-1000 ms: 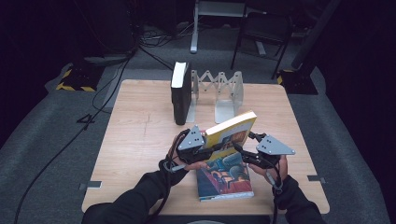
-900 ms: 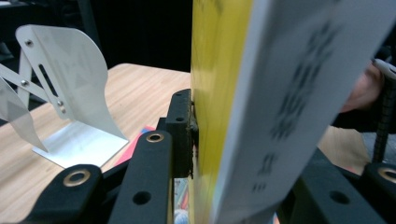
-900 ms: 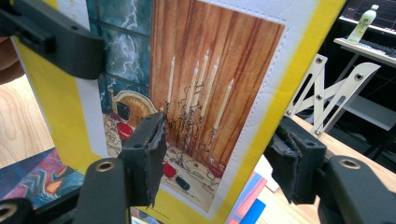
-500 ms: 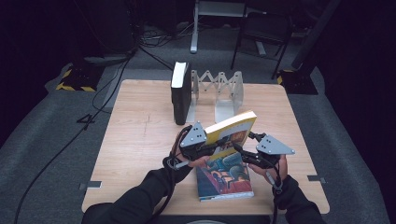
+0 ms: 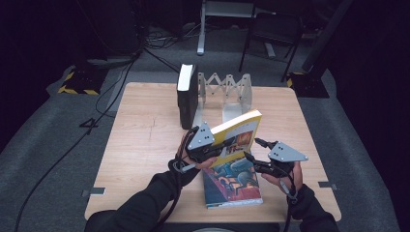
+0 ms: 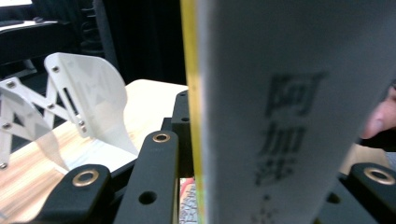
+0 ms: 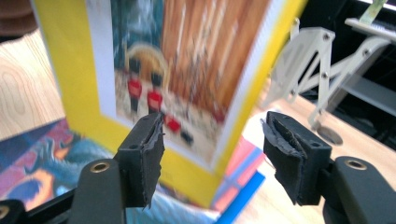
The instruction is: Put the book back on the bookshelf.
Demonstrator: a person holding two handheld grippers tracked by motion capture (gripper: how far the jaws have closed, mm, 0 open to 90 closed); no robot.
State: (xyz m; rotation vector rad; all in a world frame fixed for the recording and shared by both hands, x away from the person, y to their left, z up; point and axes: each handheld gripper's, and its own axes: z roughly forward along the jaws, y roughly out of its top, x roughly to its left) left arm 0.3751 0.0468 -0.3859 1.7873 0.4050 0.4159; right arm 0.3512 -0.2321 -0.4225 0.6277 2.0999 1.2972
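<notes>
Yellow book (image 5: 237,137) stands tilted in your left gripper (image 5: 205,147), whose jaws have just been closing on it; your right gripper (image 7: 212,154) gapes, holding nothing.

Blurred print on the yellow book (image 6: 289,116) is unreadable; it hides the left tool's pads.

Right gripper (image 7: 212,163): black jaws stand apart, nothing pressed between the pads.
Yellow book (image 7: 168,70): upright, just beyond the jaws, slightly tilted; its cover picture shows small red figures; its near corner sits in the gap between the jaws.
Colourful book (image 7: 42,168): flat on the table, under the yellow one.
Table (image 7: 23,98): pale wood.
White rack (image 7: 322,60): far right, folding, on the table.
</notes>
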